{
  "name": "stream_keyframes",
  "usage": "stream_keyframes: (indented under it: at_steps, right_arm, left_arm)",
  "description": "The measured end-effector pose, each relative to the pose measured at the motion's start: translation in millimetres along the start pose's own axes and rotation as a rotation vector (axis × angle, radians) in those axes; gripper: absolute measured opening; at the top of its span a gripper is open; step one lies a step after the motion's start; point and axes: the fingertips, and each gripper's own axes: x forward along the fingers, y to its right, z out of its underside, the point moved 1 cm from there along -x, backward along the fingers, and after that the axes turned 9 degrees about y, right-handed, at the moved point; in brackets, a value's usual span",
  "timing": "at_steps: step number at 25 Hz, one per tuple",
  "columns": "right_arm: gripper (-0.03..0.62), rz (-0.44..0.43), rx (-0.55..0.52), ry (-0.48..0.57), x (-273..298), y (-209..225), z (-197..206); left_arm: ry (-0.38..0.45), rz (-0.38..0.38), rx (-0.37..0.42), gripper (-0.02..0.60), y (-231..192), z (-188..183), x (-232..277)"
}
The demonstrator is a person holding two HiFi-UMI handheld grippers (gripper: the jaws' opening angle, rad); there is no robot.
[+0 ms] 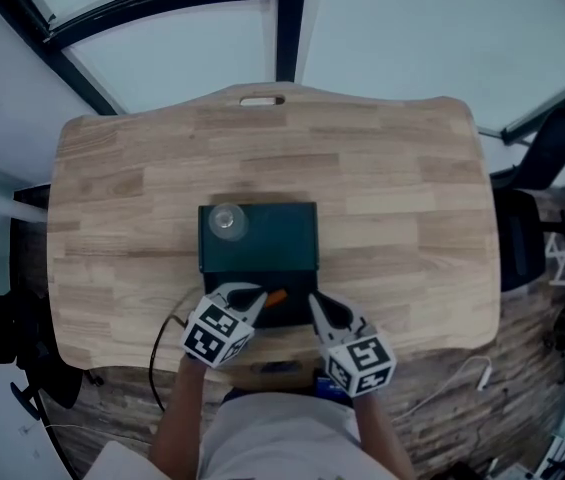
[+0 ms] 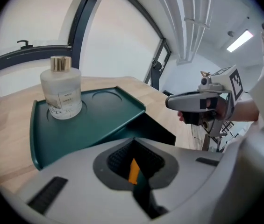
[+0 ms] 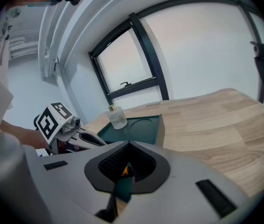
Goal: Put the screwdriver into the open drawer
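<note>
We look down on a light wooden desk (image 1: 412, 218) with a dark green drawer box (image 1: 262, 236) at its middle. A clear glass bottle (image 1: 226, 220) with a gold cap stands upright in a round recess at the left of the box's top. The open drawer (image 1: 292, 315) juts from the box toward us, and both grippers meet over it.

The left gripper (image 1: 257, 296) has its jaws drawn together on the screwdriver (image 1: 275, 296). In the left gripper view the orange handle (image 2: 133, 169) sits pinched between the black ribbed pads. From above, the orange end pokes out at the jaw tips, above the drawer's dark opening and just in front of the box.

The right gripper (image 1: 319, 306) hovers just beside it on the other side of the drawer, tips angled toward the box. In its own view the jaws are closed to a narrow slit. A speck of orange and a strip of dark green show in that slit, and we cannot tell whether its pads press on anything. The same view shows the left gripper's marker cube (image 3: 52, 119) at the left, near the box.
</note>
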Motion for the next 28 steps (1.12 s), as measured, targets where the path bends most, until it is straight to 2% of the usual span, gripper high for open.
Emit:
stream_keyframes:
  at_steps: [7, 12, 15, 21, 28]
  right_arm:
    - [-0.003, 0.064, -0.055, 0.054, -10.8, -0.2, -14.7]
    - [-0.003, 0.1, -0.085, 0.099, -23.2, -6.3, -25.7]
    - [-0.003, 0.111, -0.098, 0.125, -32.1, -12.9, -30.0]
    - [-0.003, 0.096, -0.139, 0.158, -44.4, -33.2, -36.7]
    - [-0.003, 0.121, -0.157, 0.219, -65.0, -46.7, -47.2]
  left_arm:
    - [0.088, -0.016, -0.026, 0.0, 6.9, -13.9, -13.4]
    - [0.163, -0.055, -0.101, 0.0, 12.5, -21.7, -26.9]
    - [0.226, -0.092, -0.114, 0.0, 17.0, -29.0, -37.1]
    - [0.33, -0.23, -0.012, 0.0, 18.4, -47.7, -64.5]
    - [0.43, -0.378, 0.098, 0.0, 23.5, -62.5, -101.1]
